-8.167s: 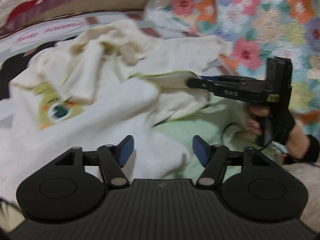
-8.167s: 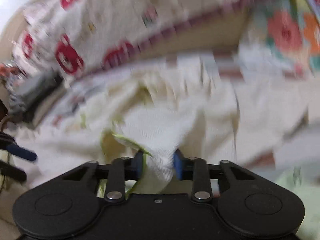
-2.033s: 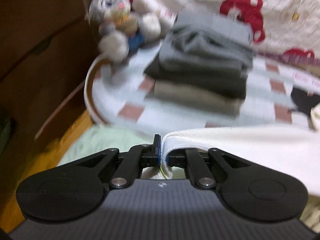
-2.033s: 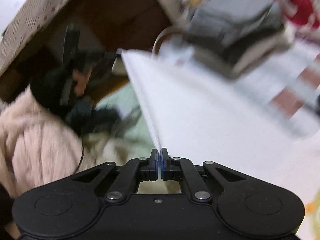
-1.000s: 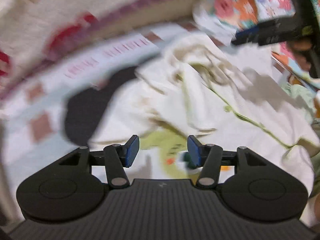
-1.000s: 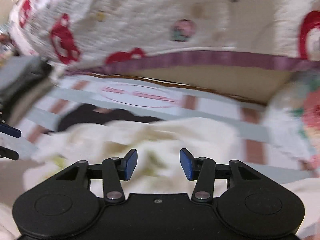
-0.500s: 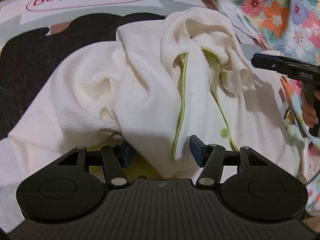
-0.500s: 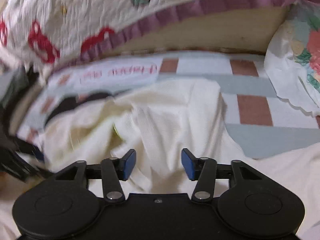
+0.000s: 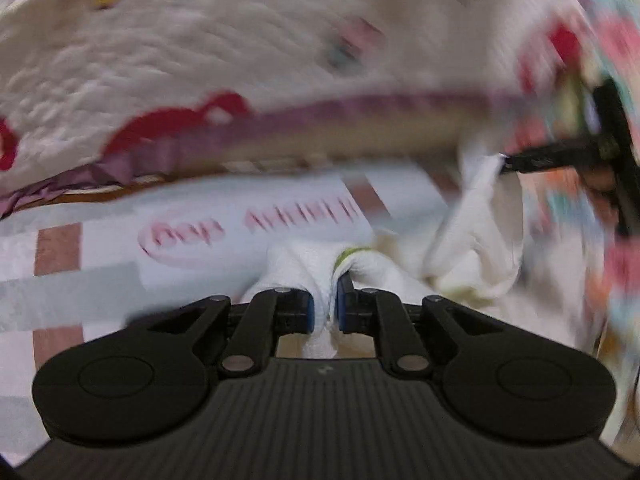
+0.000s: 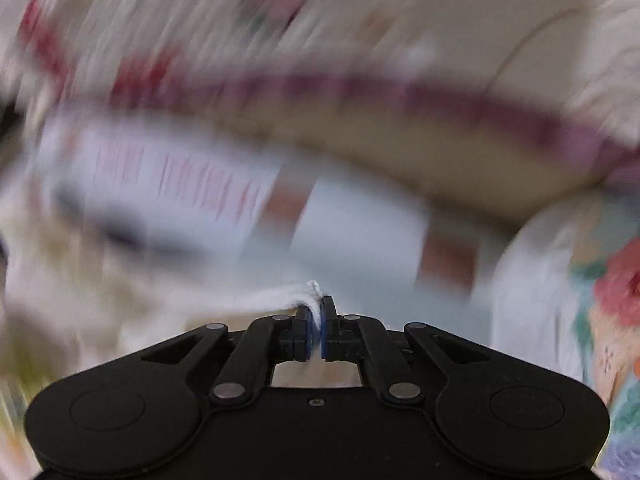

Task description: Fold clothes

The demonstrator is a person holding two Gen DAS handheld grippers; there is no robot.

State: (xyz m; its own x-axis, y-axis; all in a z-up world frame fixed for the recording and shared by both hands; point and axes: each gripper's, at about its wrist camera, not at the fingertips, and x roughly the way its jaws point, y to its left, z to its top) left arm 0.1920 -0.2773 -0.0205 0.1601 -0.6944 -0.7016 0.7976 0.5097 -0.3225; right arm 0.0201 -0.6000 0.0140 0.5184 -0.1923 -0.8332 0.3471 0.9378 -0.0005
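Both views are blurred by motion. A cream garment with a lime-green trim hangs bunched between the two grippers over the patterned mat. My left gripper is closing, its blue pads pressed on a thick fold of the cream garment. The right gripper appears at the right edge of the left wrist view, pinching another part of the cloth. In the right wrist view my right gripper is shut on a thin edge of the garment, which trails off to the left.
A white quilt with red shapes and a purple border rises behind the mat. A floral blanket lies at the right. The mat has brown and grey squares and pink lettering.
Both grippers, open above the crumpled garment half a second ago, have shut on it and lifted it. Both cameras have swung toward the quilt, and the views are blurred.
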